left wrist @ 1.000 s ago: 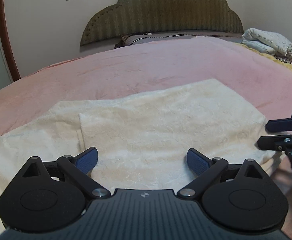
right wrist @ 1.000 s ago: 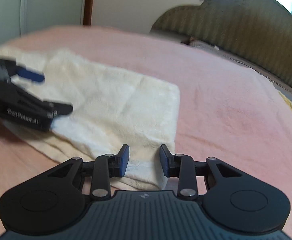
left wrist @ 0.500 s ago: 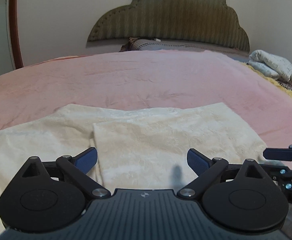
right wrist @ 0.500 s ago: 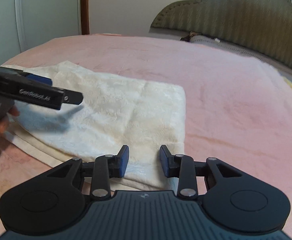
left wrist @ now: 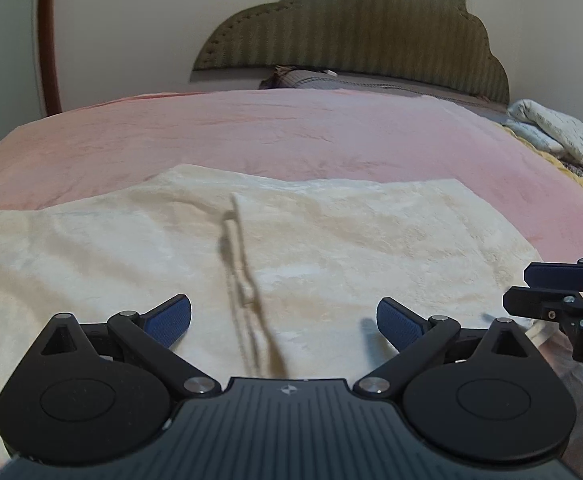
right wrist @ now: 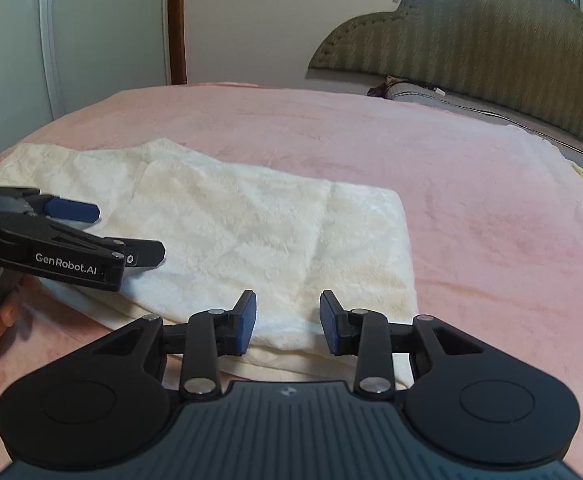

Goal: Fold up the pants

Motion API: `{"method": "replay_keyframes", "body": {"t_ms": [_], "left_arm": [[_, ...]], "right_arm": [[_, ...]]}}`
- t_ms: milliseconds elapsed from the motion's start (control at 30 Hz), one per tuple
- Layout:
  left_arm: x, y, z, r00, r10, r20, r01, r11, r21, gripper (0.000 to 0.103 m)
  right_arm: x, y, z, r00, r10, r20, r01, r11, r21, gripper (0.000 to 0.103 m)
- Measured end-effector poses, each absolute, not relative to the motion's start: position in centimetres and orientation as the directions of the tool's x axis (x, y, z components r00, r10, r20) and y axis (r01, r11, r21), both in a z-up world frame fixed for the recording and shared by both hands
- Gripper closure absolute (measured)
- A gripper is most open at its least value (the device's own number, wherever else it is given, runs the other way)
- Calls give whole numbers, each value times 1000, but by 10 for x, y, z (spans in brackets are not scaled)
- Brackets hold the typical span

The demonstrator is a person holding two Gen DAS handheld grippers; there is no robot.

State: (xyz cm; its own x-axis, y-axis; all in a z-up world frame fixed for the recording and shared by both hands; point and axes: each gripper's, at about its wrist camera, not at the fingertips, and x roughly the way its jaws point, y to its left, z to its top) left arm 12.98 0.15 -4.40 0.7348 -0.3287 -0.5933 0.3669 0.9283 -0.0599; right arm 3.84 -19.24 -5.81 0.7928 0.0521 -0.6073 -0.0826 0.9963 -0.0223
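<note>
Cream pants lay partly folded near bed's foot edge. Left tongs gaped wide and empty; right tongs stood narrowly apart, also empty, over the near hem. Risk: pinching only the top layer, so the fold slides apart.

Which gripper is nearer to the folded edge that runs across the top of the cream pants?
Left. The left gripper hovers with the folded edge between its open jaws; the right gripper is beside the pants' corner.
</note>
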Motion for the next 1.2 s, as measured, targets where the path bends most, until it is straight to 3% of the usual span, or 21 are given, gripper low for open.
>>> {"method": "replay_keyframes", "body": {"t_ms": [267,500,700,933,1033,1200], "left_arm": [[118,43,-35,774,-266,-575,301,953,-36,2],[120,62,-49,754,-220,-619,267,964,-17,2],[114,58,-58,772,-211,-600,280,960,23,0],[111,59,-62,779,-218,-589,279,960,13,0],[111,59,-62,779,-218,-588,278,960,12,0],[112,58,-62,779,-218,-588,277,961,11,0]], "right_arm": [[50,-174,-56,795,129,-593,-112,992,66,69],[58,-166,-80,768,130,-627,-108,992,73,60],[55,-166,-89,795,62,-603,-65,998,18,34],[51,-170,-96,823,72,-563,-60,997,40,31],[53,-169,-96,823,40,-567,-30,999,28,20],[54,-171,-97,824,46,-565,-28,999,40,19]]}}
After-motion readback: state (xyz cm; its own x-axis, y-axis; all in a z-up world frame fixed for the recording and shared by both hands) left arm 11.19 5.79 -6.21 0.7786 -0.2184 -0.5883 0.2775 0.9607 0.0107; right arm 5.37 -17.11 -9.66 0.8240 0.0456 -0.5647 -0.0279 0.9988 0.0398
